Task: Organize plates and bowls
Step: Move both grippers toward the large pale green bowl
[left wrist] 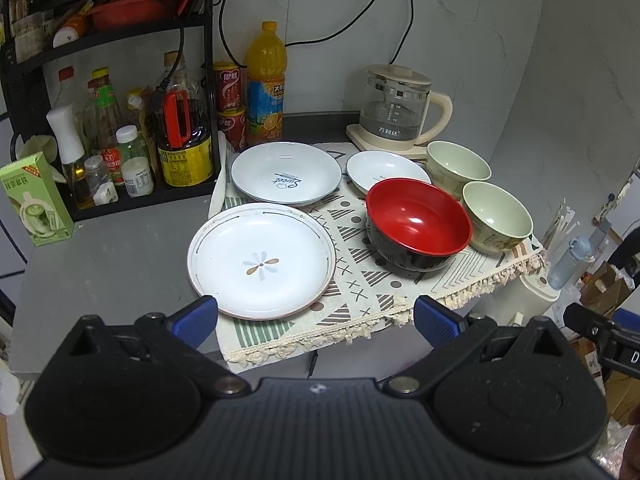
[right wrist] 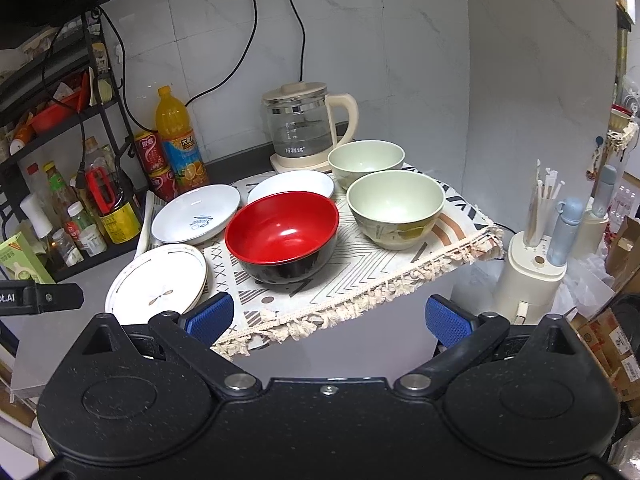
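On a patterned cloth (left wrist: 360,288) lie a white flower plate (left wrist: 260,260), a white "Sweet" plate (left wrist: 286,174), a smaller white plate (left wrist: 384,170), a red-and-black bowl (left wrist: 418,224) and two pale green bowls (left wrist: 458,168) (left wrist: 498,216). My left gripper (left wrist: 316,322) is open and empty, just short of the flower plate's near rim. My right gripper (right wrist: 328,320) is open and empty, before the cloth's fringe, short of the red bowl (right wrist: 284,236). The right wrist view also shows the green bowls (right wrist: 394,208) (right wrist: 366,162) and the plates (right wrist: 160,276) (right wrist: 196,218) (right wrist: 292,186).
A glass kettle (left wrist: 396,112) stands at the back. An orange juice bottle (left wrist: 266,80), red cans (left wrist: 228,100) and a black rack of condiment bottles (left wrist: 120,128) fill the left. A green carton (left wrist: 36,198) stands on the grey counter (left wrist: 112,264). A cream appliance with straws (right wrist: 532,268) stands right.
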